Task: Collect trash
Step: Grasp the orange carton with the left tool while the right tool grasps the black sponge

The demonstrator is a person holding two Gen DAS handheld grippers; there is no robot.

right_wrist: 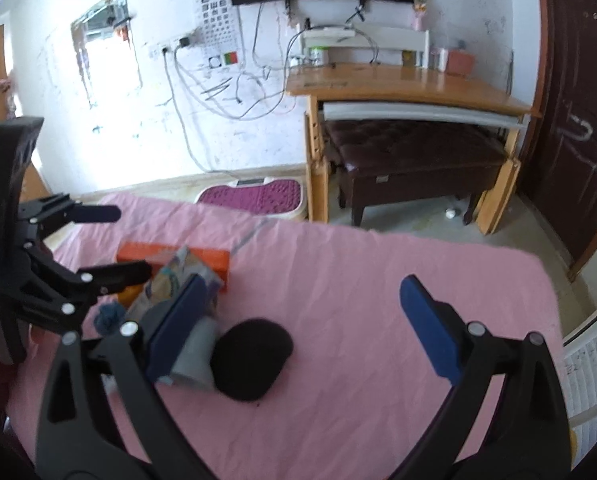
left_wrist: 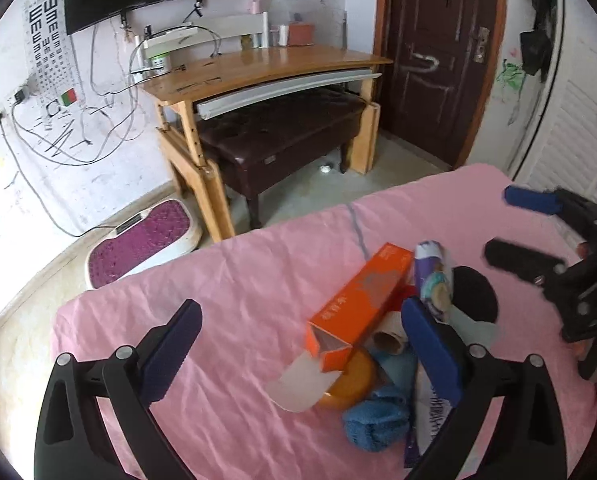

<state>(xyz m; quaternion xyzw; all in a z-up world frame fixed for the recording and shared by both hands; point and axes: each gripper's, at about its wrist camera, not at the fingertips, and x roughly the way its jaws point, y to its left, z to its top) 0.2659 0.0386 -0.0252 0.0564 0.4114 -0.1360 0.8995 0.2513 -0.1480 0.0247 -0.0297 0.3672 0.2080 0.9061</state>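
Note:
A heap of trash lies on the pink cloth (left_wrist: 238, 280): an orange carton (left_wrist: 362, 300), a purple wrapper (left_wrist: 432, 276), a black round pad (left_wrist: 472, 294), a cardboard roll (left_wrist: 388, 338), a yellow round lid (left_wrist: 352, 384), a blue rag (left_wrist: 378, 416) and a translucent plastic scrap (left_wrist: 302, 384). My left gripper (left_wrist: 301, 307) hangs open over the heap, its fingers straddling the carton. My right gripper (right_wrist: 302, 282) is open too, above the black pad (right_wrist: 252, 360), with its left finger beside the wrapper (right_wrist: 170, 280). Each gripper shows in the other's view, the right gripper (left_wrist: 498, 222) and the left gripper (right_wrist: 133, 240). Neither holds anything.
Beyond the cloth's far edge are the bare floor, a wooden desk (left_wrist: 266, 68) with a brown bench (left_wrist: 282, 136) under it, and a purple footpad (left_wrist: 138, 244) by the wall. A dark door (left_wrist: 438, 60) stands at the right. Cables hang on the wall.

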